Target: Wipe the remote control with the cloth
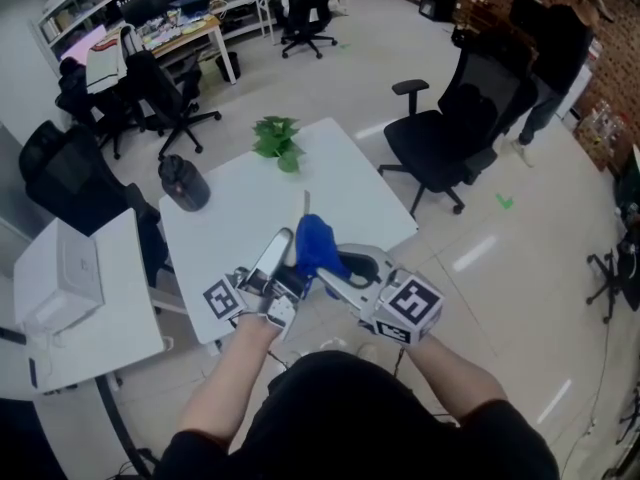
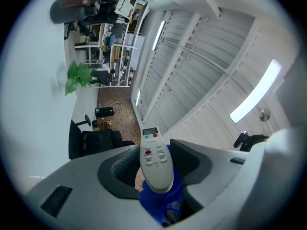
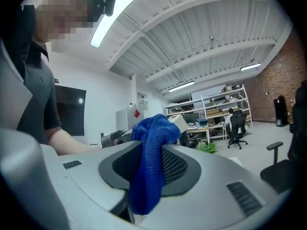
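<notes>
My left gripper (image 1: 268, 286) is shut on a white remote control (image 1: 273, 252), held in the air over the near edge of the white table (image 1: 250, 213). In the left gripper view the remote (image 2: 155, 159) stands between the jaws with its buttons facing the camera, and the left gripper (image 2: 156, 166) points upward. My right gripper (image 1: 345, 273) is shut on a blue cloth (image 1: 314, 245) that lies against the remote. In the right gripper view the cloth (image 3: 151, 162) hangs bunched between the jaws of the right gripper (image 3: 151, 169). Blue cloth (image 2: 165, 200) also shows under the remote.
A green plant (image 1: 277, 140) and a dark jug (image 1: 183, 182) stand on the table's far side. A black office chair (image 1: 450, 133) is to the right, and a person (image 1: 555, 48) stands beyond it. A side desk with a white box (image 1: 75, 278) is at the left.
</notes>
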Available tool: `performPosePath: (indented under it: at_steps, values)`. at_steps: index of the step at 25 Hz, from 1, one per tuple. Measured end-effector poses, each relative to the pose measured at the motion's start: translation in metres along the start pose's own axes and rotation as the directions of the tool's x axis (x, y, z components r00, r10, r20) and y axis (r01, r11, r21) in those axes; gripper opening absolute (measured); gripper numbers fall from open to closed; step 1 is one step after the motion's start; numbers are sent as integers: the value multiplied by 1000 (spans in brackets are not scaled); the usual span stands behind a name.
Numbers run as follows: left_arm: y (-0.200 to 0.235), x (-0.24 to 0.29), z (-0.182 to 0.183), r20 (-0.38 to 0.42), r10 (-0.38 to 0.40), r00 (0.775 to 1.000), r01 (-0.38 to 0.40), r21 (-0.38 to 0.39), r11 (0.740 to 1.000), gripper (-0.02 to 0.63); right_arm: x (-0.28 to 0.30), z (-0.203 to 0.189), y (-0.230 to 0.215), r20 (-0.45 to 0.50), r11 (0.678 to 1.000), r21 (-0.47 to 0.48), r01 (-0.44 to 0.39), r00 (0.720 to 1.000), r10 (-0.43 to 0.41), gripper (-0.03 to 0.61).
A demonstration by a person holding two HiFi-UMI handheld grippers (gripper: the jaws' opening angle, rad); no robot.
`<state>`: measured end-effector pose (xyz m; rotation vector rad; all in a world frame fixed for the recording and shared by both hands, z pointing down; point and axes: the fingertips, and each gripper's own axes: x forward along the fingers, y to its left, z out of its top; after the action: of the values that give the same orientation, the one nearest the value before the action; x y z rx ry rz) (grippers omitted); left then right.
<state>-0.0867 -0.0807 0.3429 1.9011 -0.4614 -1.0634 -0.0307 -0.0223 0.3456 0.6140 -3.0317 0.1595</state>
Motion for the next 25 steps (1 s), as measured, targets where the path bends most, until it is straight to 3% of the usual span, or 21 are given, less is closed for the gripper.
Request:
performPosePath:
  at_steps: [3, 10, 12, 14, 16, 17, 18, 19, 21, 22, 23, 24, 25]
  values:
    - [-6, 3, -8, -25, -18, 1000, 17, -5, 1000, 202, 6, -10, 3, -15, 1000, 9, -2, 1000, 2, 115]
    - [-4, -9, -47, -153, 12, 988, -7, 37, 999, 202, -10, 3, -45, 24, 990, 35, 136, 990, -137, 115]
    - [-1, -15, -50, -167, 48, 985, -31, 99, 995, 202, -13, 5, -50, 23, 988, 31, 152, 988, -153, 115]
    - [6, -24, -46, -161, 119, 980, -84, 210, 974, 201, -16, 4, -50, 18, 985, 22, 168, 985, -169, 116]
    - [20, -37, -37, -145, 235, 961, -165, 379, 911, 201, -19, -1, -51, 2, 981, 6, 192, 981, -192, 115]
    - [30, -46, -31, -129, 310, 942, -216, 474, 854, 201, -19, -6, -52, -12, 979, -6, 203, 979, -203, 115]
    - [41, -57, -24, -101, 400, 911, -275, 573, 772, 202, -19, -12, -53, -32, 977, -18, 211, 977, -212, 116]
    - [54, -71, -15, -54, 499, 865, -341, 667, 662, 201, -18, -19, -53, -56, 976, -31, 216, 974, -217, 115]
    - [79, -103, 6, 91, 671, 736, -453, 803, 388, 201, -14, -34, -51, -107, 976, -50, 214, 970, -218, 115]
    - [91, -121, 17, 168, 727, 666, -490, 833, 257, 201, -11, -42, -49, -132, 977, -58, 207, 968, -213, 116]
    - [104, -138, 26, 234, 765, 600, -518, 842, 148, 201, -8, -50, -47, -155, 978, -67, 198, 966, -207, 115]
    - [117, -155, 34, 284, 792, 540, -540, 839, 67, 201, -4, -58, -44, -177, 979, -74, 188, 964, -198, 115]
    - [130, -172, 40, 320, 814, 485, -558, 830, 6, 201, 0, -64, -41, -197, 981, -79, 177, 962, -189, 115]
